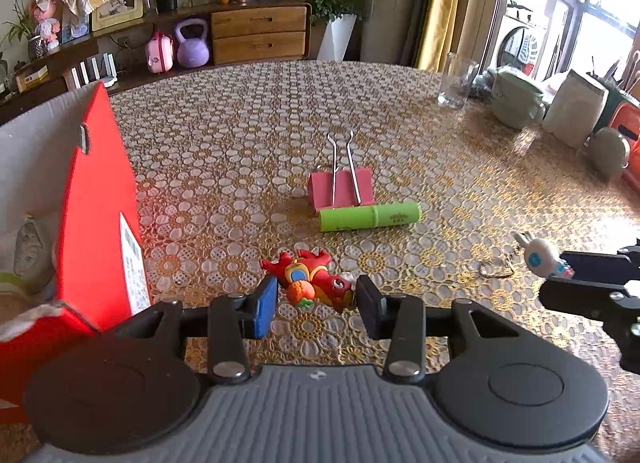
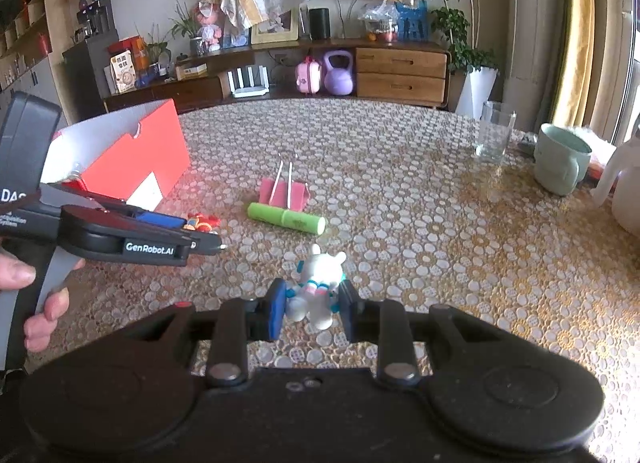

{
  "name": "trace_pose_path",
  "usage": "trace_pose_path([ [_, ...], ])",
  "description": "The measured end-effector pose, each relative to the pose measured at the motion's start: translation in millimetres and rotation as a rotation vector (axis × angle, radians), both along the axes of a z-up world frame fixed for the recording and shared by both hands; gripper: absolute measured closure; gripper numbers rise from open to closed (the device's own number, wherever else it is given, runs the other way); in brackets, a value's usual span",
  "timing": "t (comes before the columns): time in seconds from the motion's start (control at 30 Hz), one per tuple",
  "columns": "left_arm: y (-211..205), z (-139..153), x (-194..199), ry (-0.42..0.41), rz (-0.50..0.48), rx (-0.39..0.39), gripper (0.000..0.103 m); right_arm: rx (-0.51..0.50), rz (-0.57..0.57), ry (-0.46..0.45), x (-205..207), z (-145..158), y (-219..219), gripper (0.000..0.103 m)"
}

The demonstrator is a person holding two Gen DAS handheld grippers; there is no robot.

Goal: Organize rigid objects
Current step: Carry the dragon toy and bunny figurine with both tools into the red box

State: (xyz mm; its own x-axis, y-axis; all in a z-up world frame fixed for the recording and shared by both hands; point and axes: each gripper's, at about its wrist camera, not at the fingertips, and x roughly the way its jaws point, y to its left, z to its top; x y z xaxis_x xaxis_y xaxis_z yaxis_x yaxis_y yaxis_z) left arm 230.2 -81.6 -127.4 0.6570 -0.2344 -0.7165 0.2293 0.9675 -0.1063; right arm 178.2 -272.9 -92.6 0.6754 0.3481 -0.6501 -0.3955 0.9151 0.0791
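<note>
A red dragon figurine [image 1: 316, 281] lies on the lace tablecloth between the fingers of my left gripper [image 1: 317, 305], which closes around it; it also shows in the right wrist view [image 2: 202, 222]. My right gripper [image 2: 313, 309] is shut on a white rabbit keychain figure [image 2: 318, 285], which also shows in the left wrist view [image 1: 542, 257]. A pink binder clip [image 1: 340, 191] and a green tube [image 1: 370, 216] lie in the middle of the table. An open red box [image 1: 96, 219] stands at the left.
A drinking glass [image 2: 494, 137], a pale green mug [image 2: 560, 163] and a white jug [image 2: 624, 195] stand at the table's right side. A sideboard with drawers [image 2: 400, 73] stands beyond the table. A key ring [image 1: 496, 269] lies by the rabbit.
</note>
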Motion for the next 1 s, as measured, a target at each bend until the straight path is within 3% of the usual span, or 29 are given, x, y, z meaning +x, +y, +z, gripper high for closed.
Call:
trace_pose_path([
  [0.53, 20.8, 73.5, -39.3, -0.086, -0.029, -0.051, 0.061, -0.027, 0.063, -0.101, -27.1, 61.5, 34.9, 0.076],
  [1.0, 77.3, 117.2, -53.9, -0.127, 0.007, -0.061, 0.061, 0.008, 0.165, -0.147, -22.6, 108.7, 97.5, 0.077],
])
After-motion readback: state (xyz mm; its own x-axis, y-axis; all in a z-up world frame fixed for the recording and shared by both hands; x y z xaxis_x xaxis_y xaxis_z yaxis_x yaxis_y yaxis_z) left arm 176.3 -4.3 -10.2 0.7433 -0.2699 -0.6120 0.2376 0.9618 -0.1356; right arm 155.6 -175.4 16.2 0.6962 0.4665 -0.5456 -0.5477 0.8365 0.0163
